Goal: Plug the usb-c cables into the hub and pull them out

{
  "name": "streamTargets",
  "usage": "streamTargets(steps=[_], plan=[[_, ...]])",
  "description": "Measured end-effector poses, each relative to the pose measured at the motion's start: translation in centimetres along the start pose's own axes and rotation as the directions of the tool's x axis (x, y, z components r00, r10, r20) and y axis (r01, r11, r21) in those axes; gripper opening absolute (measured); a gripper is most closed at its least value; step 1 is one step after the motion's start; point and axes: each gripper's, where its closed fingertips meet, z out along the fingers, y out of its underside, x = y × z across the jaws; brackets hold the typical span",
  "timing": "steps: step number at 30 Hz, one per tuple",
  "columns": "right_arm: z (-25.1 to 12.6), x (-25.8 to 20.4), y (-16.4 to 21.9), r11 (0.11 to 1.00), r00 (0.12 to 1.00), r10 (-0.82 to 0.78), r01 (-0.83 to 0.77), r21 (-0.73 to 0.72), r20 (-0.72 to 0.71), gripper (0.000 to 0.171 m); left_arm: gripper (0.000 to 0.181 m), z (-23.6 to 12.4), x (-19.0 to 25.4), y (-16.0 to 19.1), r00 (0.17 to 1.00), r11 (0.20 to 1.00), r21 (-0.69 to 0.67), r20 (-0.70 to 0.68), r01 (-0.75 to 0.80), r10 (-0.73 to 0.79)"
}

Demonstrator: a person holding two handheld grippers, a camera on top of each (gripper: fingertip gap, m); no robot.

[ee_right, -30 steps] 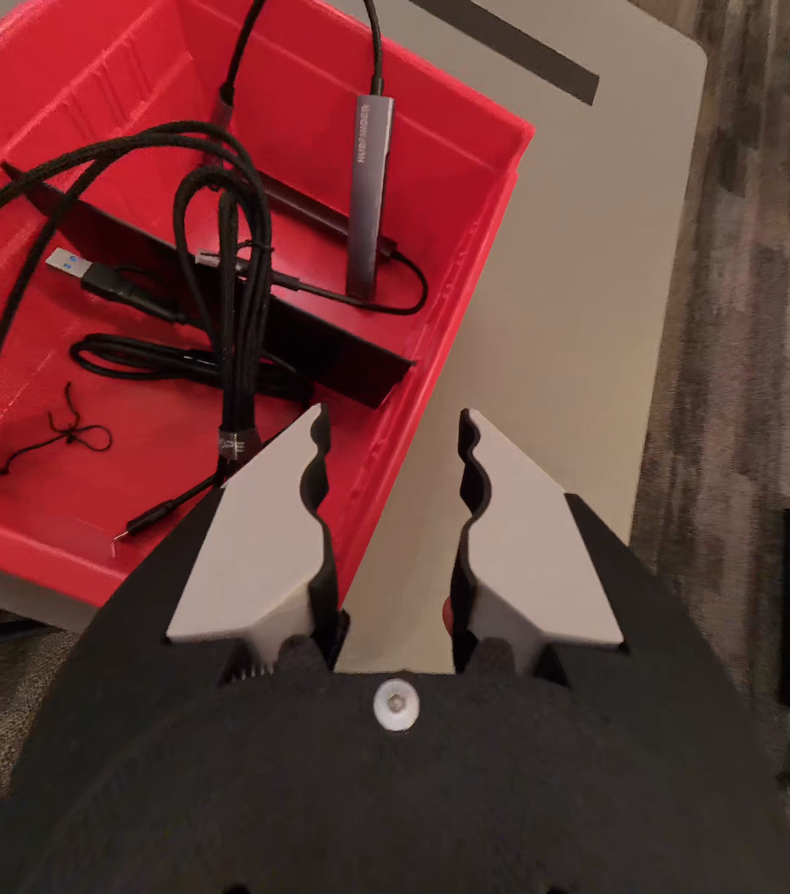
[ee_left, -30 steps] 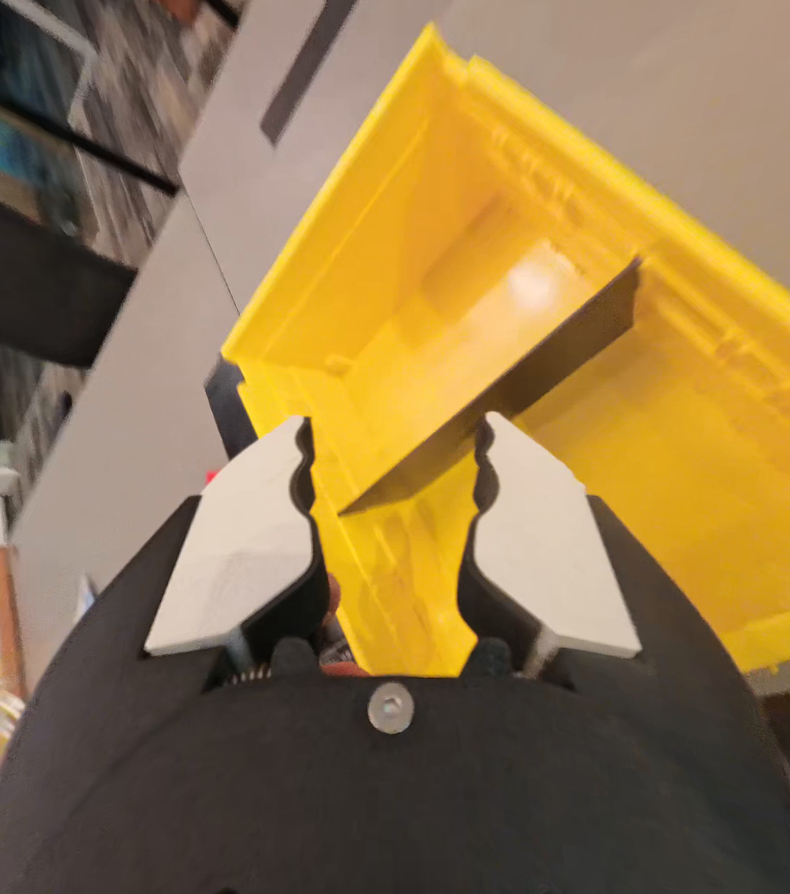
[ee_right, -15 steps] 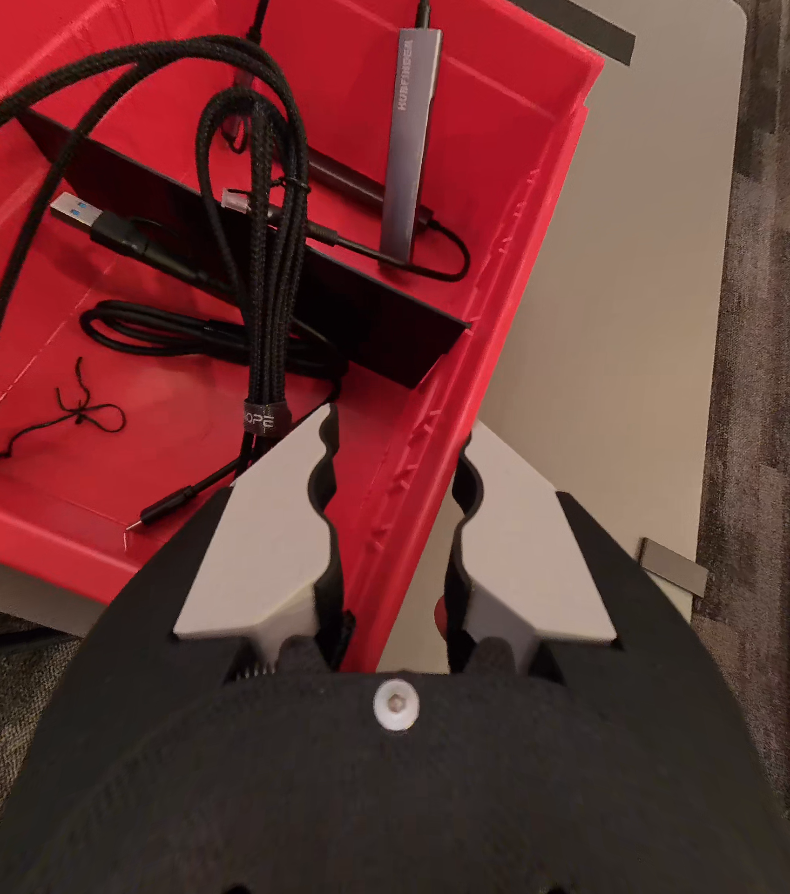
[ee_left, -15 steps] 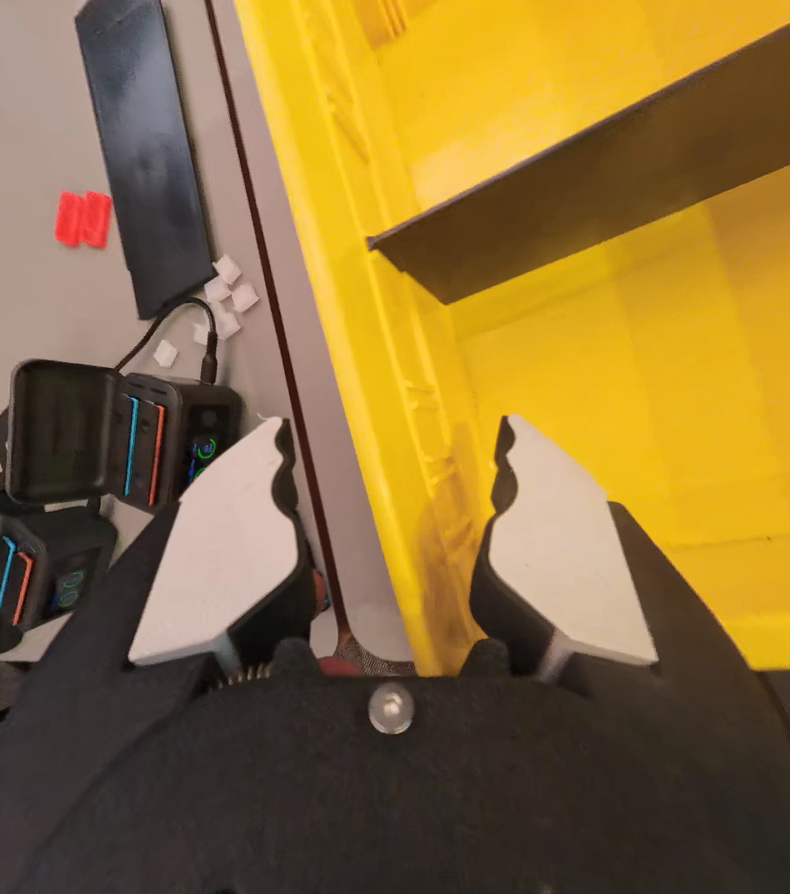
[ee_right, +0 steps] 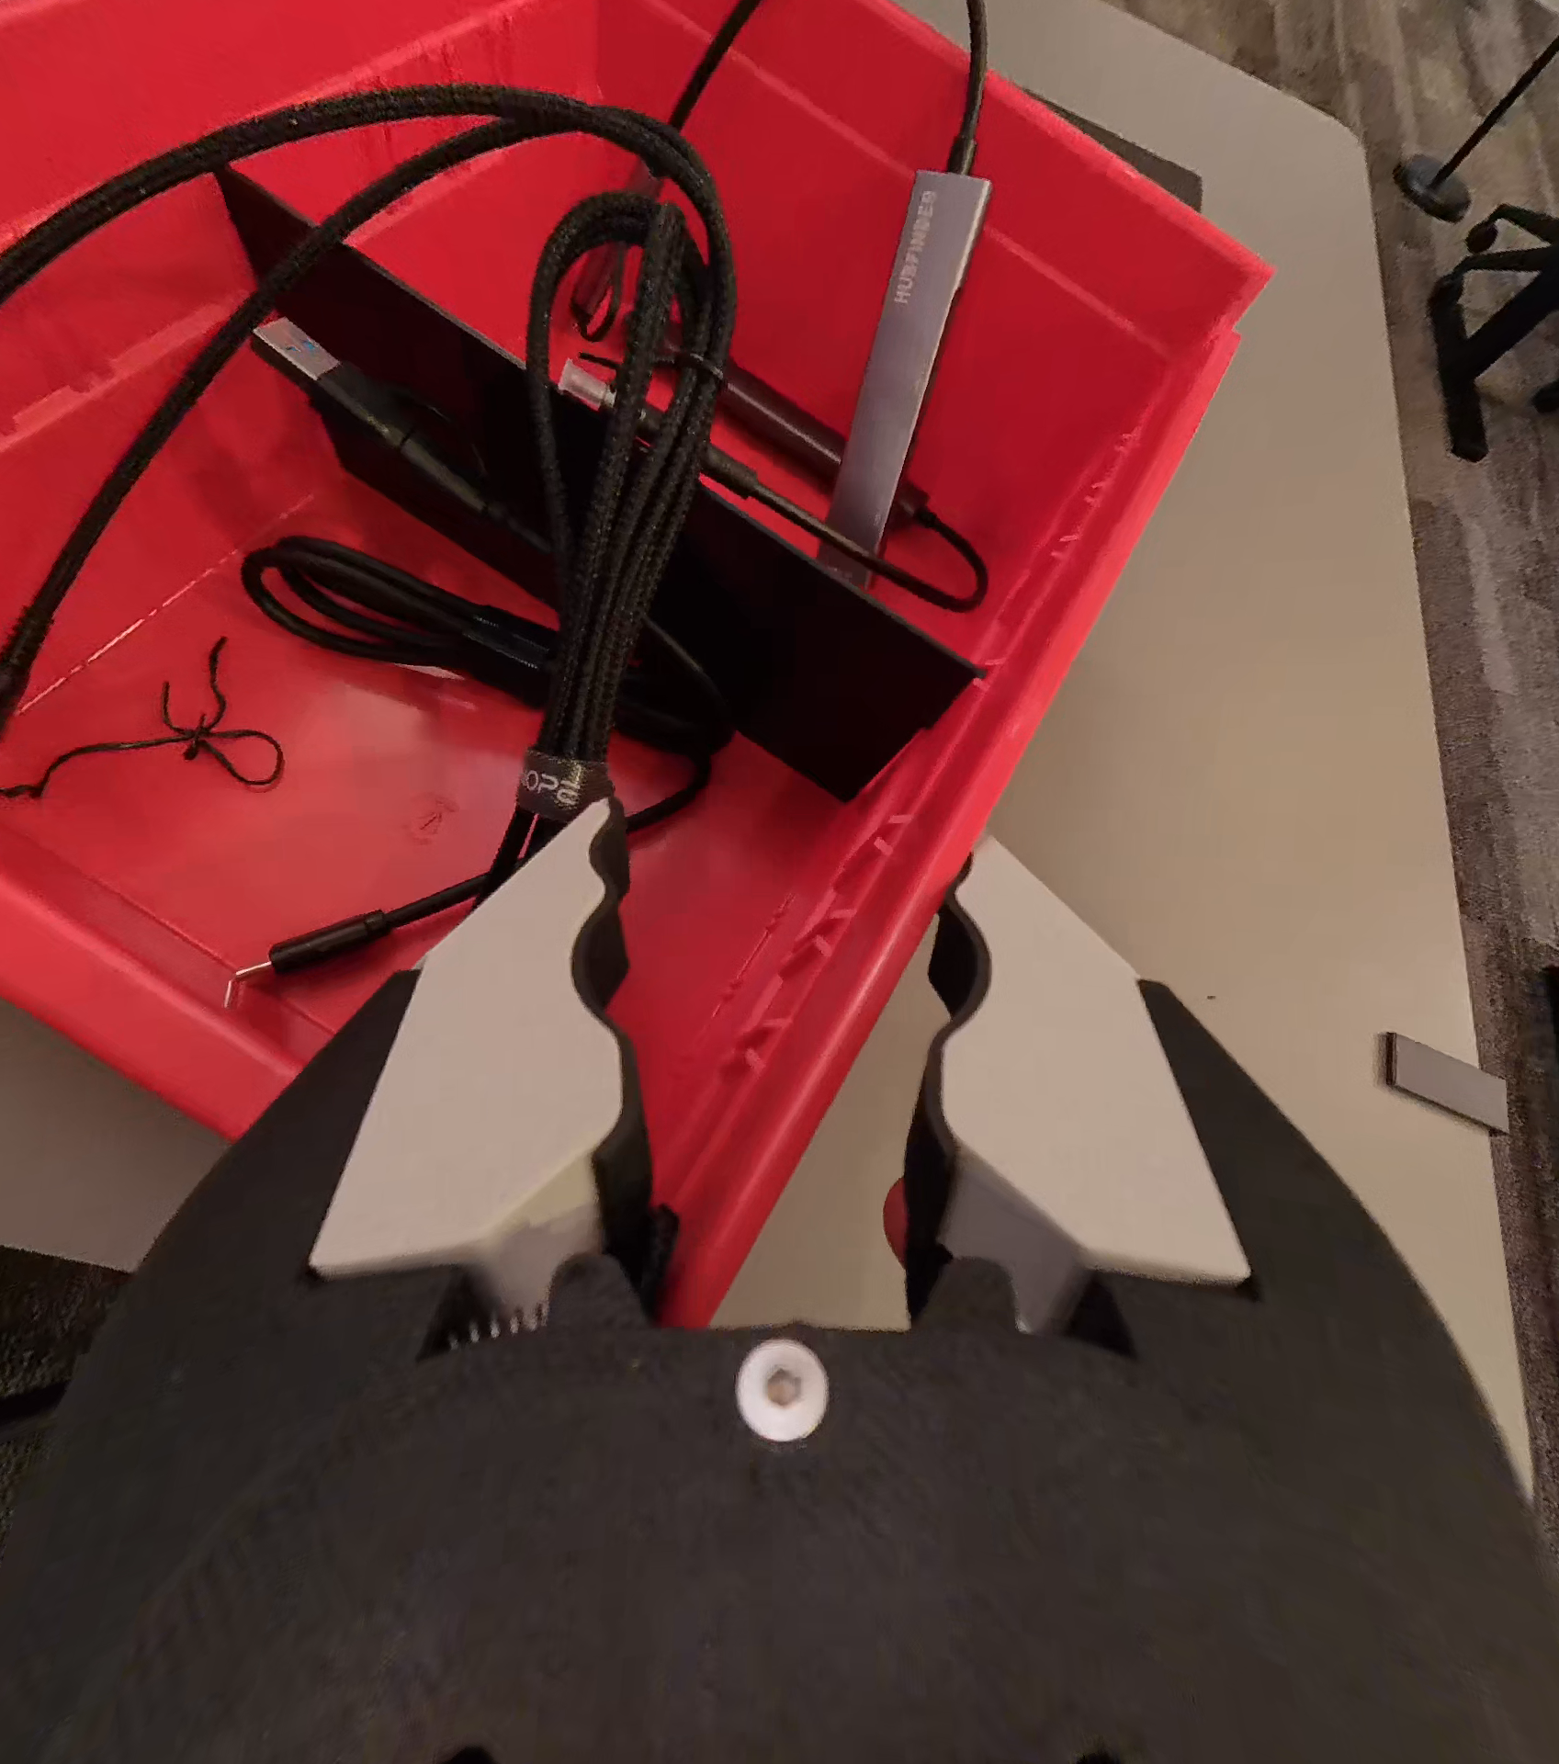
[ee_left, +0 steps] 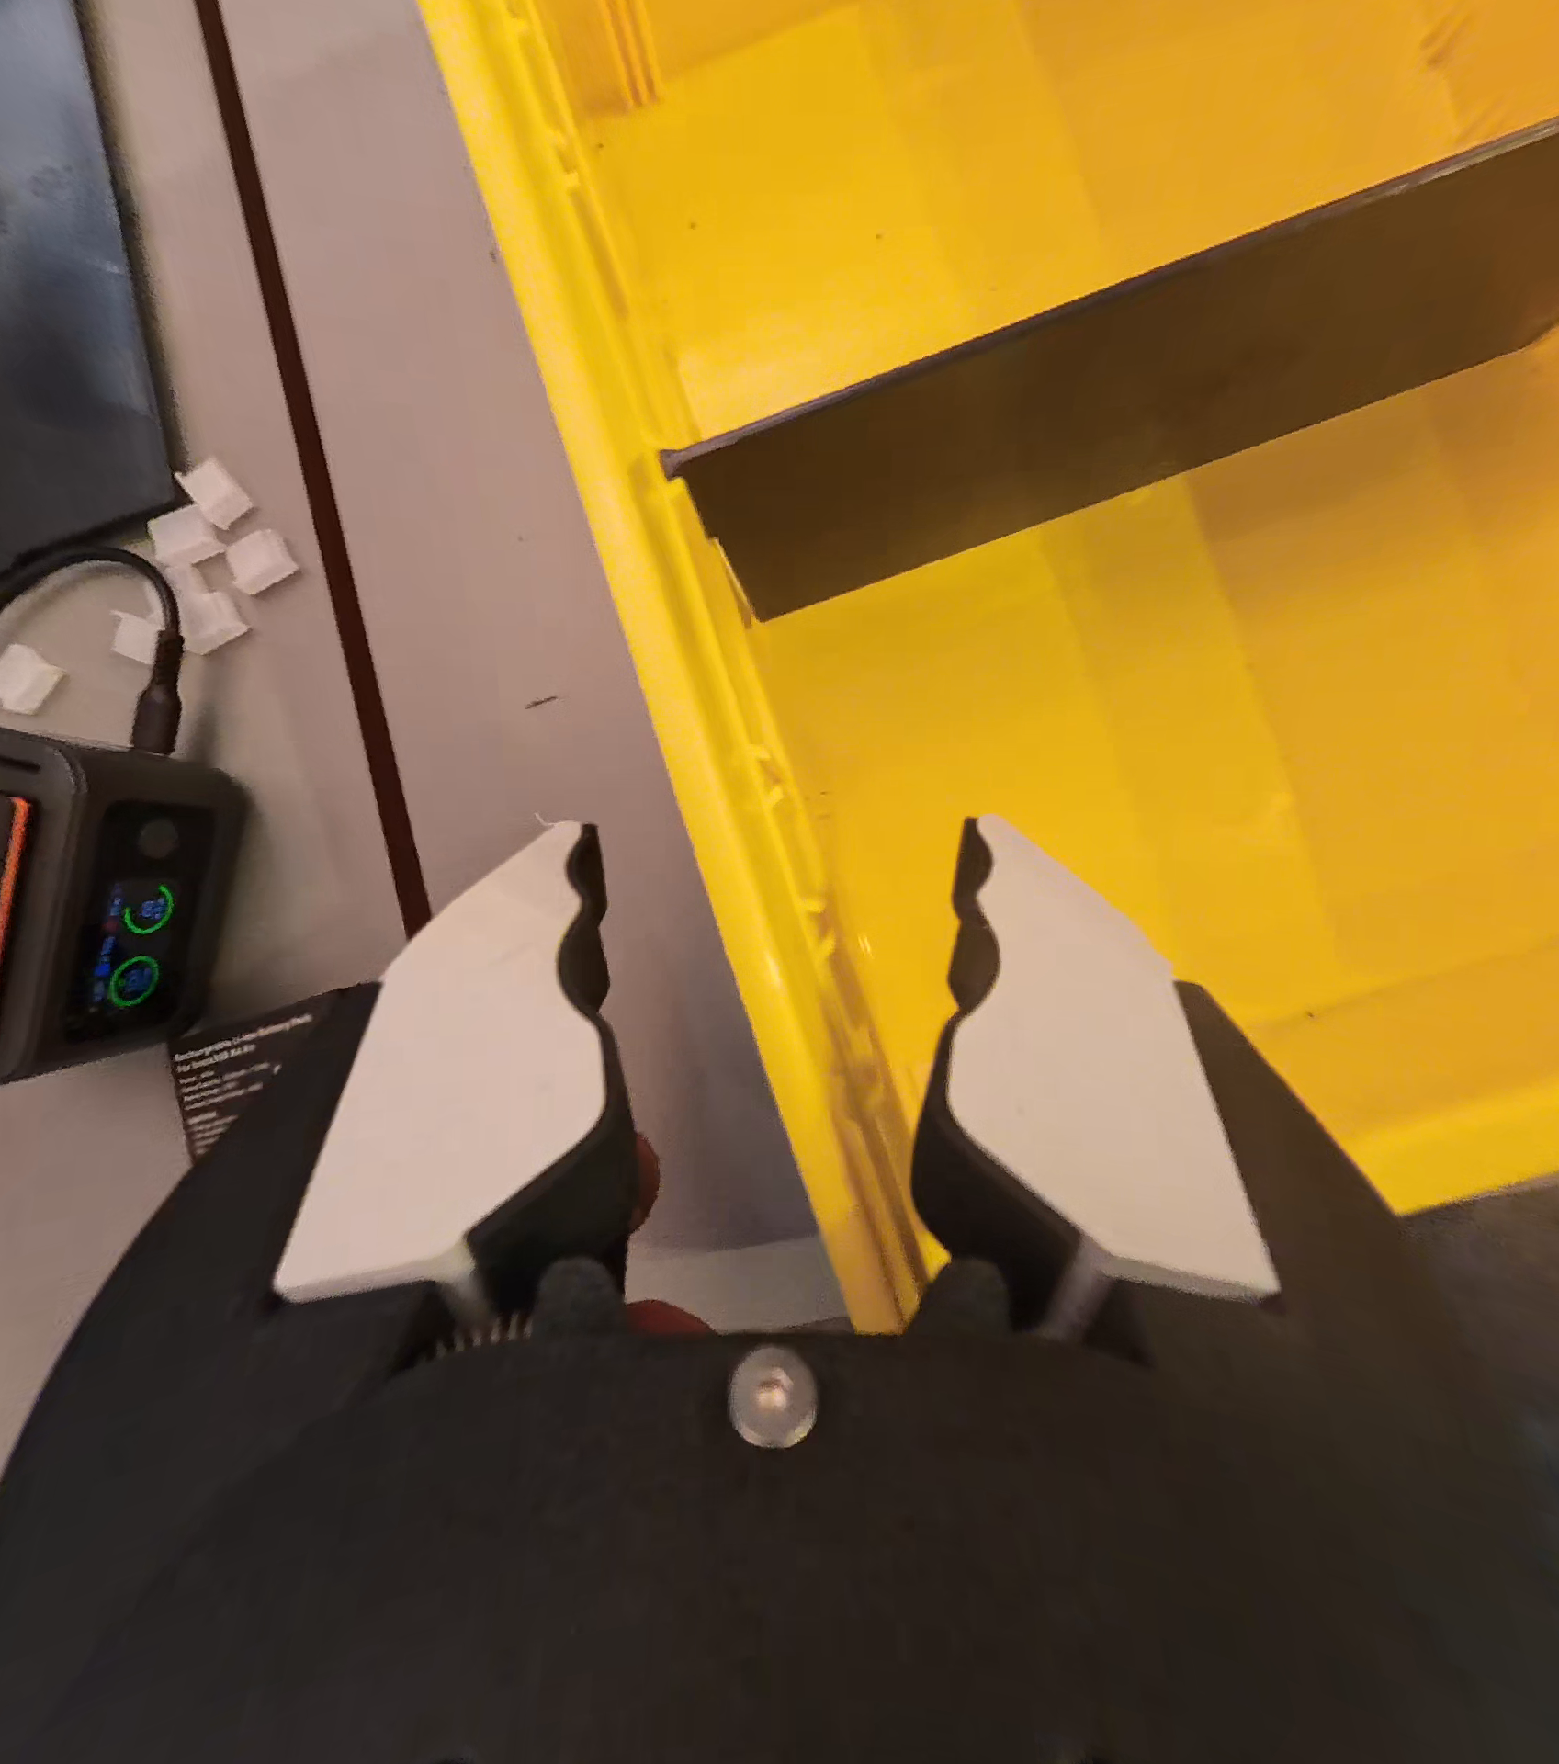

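A pale grey table (ee_right: 1233,668) with rounded corners stands on mottled grey-brown carpet (ee_right: 1539,668). Black legs, perhaps of a chair or stand (ee_right: 1539,305), rise beyond its far corner.

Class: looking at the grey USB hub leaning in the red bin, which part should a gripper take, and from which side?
Grip the grey hub across its narrow width, near mid-length, descending from above. It is a long, slim bar propped against the black divider, with cables at both ends; the middle stays clear. Both grippers are open.
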Motion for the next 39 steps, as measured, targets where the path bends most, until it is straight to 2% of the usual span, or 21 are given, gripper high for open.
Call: streamTargets(steps=[3,6,19,39], plan=[[0.0,-0.3,-0.1,1.000,1.000,0.008,-0.007,0.015,-0.025,0.061,0.069,0.1,0.5,0.2,1.000,1.000,-0.011,-0.018,-0.009,0.009],[0.0,-0.7,-0.3,0.999,0.999,0.021,-0.021,0.032,-0.024,0.063,0.060,0.8,0.8,0.4,1.000,0.999,-0.029,-0.012,-0.015,0.014],[0.2,-2.5,-1.0,0.997,0.999,0.030,-0.028,0.069,-0.018,0.067,0.034,1.2,3.1,-1.3,0.987,0.996,0.051,-0.146,0.068,-0.060],[0.6,-3.9,-1.9,0.995,0.999,0.031,-0.033,0.095,0.026,0.068,0.033,1.4,4.1,-3.3,0.982,0.983,0.156,-0.174,0.094,-0.067]])
